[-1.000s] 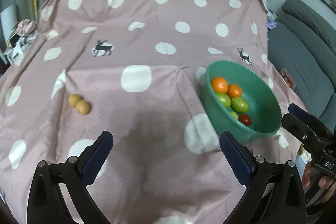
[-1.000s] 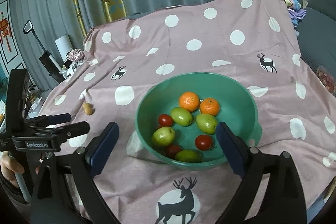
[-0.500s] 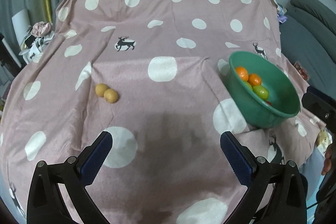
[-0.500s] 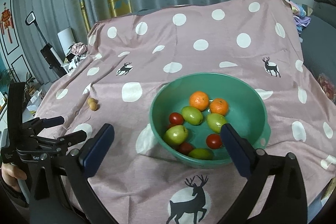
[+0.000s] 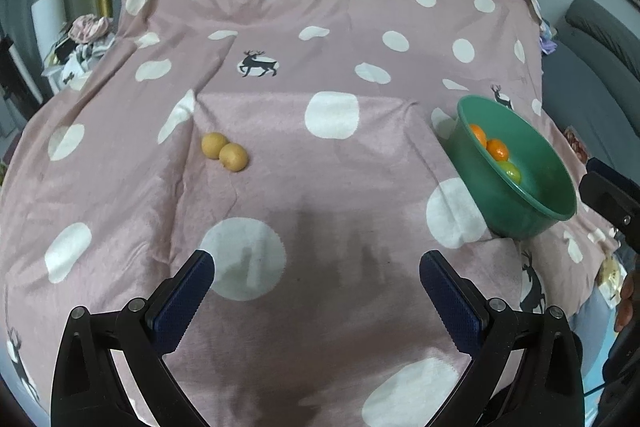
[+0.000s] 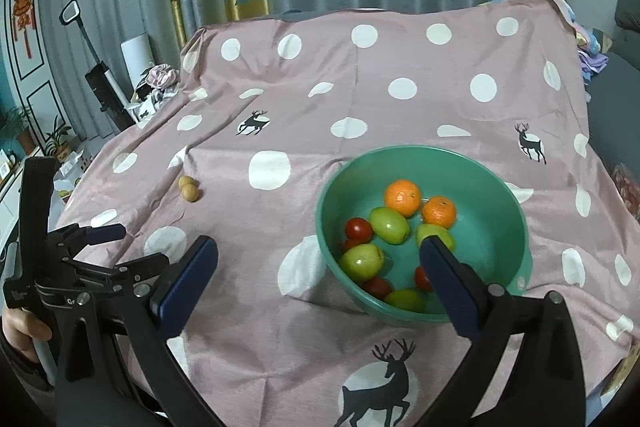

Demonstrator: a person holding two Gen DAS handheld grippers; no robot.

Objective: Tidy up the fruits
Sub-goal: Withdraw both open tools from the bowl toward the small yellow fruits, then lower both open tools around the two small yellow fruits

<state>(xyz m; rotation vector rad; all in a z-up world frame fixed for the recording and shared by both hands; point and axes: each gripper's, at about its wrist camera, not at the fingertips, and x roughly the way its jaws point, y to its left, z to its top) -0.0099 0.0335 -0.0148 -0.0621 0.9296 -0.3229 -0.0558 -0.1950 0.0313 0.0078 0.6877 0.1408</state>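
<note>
A green bowl [image 6: 508,211] on the pink dotted cloth holds two oranges [image 6: 402,197], green fruits [image 6: 389,225] and small red fruits [image 6: 359,229]. It also shows at the right of the left wrist view [image 5: 532,199]. Two small tan fruits [image 5: 224,151] lie touching each other on the cloth left of the bowl; the right wrist view shows them too [image 6: 188,189]. My left gripper [image 5: 316,291] is open and empty, above the cloth near its front. My right gripper [image 6: 318,271] is open and empty, in front of the bowl.
The pink cloth [image 5: 332,187] covers a table and drapes over its edges. A grey sofa [image 5: 600,39] stands at the right. Curtains hang behind. A cluttered side shelf [image 6: 156,83] and a vacuum [image 6: 100,87] stand at the left.
Both grippers have pulled back and away from the table. In the left wrist view the bowl has shifted right and the tan fruits toward the centre. Both stay open.
</note>
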